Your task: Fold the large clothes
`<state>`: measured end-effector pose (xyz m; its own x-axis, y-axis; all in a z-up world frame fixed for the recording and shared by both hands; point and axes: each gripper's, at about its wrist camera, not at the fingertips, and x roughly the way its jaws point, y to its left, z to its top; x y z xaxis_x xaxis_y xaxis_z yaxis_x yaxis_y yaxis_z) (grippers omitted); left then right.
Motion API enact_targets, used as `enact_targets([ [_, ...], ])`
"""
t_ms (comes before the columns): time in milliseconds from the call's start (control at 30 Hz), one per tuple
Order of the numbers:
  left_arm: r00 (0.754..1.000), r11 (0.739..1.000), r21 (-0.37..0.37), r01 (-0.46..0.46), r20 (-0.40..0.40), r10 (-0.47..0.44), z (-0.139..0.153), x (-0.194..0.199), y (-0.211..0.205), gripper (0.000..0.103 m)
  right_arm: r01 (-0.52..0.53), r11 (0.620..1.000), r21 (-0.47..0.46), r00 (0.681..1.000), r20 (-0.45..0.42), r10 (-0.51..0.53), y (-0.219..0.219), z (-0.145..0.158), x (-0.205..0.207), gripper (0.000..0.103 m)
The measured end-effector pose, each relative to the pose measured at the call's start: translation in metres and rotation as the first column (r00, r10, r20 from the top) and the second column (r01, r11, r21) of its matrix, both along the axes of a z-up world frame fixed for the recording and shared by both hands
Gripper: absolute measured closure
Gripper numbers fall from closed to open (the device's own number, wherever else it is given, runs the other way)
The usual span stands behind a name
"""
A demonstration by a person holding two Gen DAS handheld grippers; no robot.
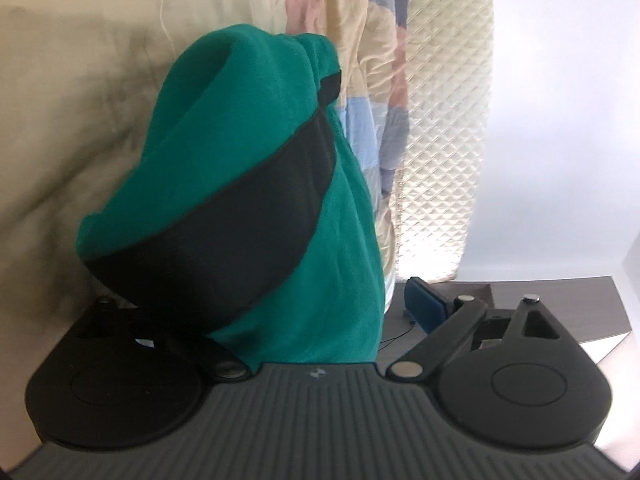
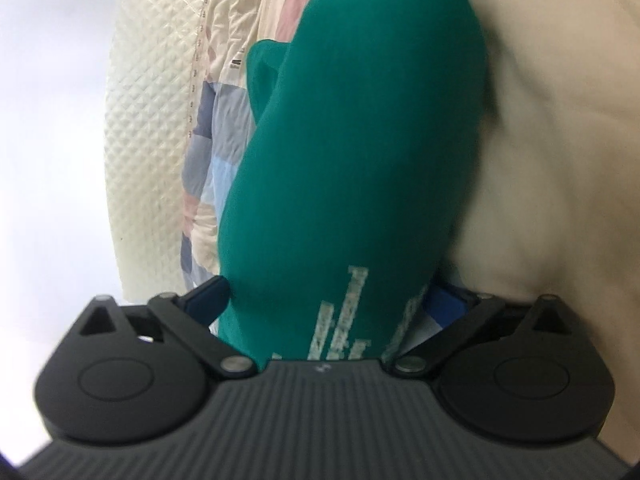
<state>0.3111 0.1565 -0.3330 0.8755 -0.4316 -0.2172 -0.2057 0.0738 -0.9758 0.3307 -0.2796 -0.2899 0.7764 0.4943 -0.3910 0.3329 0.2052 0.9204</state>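
A green garment (image 1: 248,128) with a broad black band (image 1: 256,216) bulges up between the jaws of my left gripper (image 1: 272,300). It drapes over the left finger and hides it. The blue pad of the right finger (image 1: 424,300) stands apart from the cloth, so this gripper is open. In the right wrist view the same green garment (image 2: 360,140), with a white print near its lower end, fills the gap of my right gripper (image 2: 328,296). The jaws stand wide. The left pad (image 2: 208,298) sits at the cloth's edge and the right pad (image 2: 448,304) is half hidden behind it.
The garment lies against a cream bed sheet (image 1: 80,120). Behind it are a pastel patchwork quilt (image 1: 372,80) and a cream quilted panel (image 1: 444,140), then a white wall (image 1: 560,120). A dark wooden piece of furniture (image 1: 580,312) with a thin cable stands low at the right.
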Motion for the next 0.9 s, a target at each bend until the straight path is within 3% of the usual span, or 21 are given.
enact_targets([
  [300,1.000,1.000,0.025,0.000,-0.025,0.001,-0.005,0.013,-0.004,0.006,-0.029,0.999,0.036,0.999,0.027,0.028,-0.002,0.004,0.029,0.000],
  [567,0.995,0.997,-0.040,-0.063,-0.082,0.060,-0.011,0.010,0.001,0.006,-0.065,0.998,-0.017,0.974,0.217,0.067,0.005,0.033,0.021,0.000],
  [733,0.984,0.993,0.011,-0.113,-0.136,0.114,-0.003,0.021,-0.004,0.007,-0.088,0.994,-0.062,0.989,0.115,0.094,0.009,0.019,0.024,0.000],
  [900,0.979,0.991,0.082,-0.103,-0.166,0.115,0.004,0.033,-0.007,0.007,-0.081,0.996,-0.045,0.993,0.088,0.084,0.010,0.010,0.028,0.000],
])
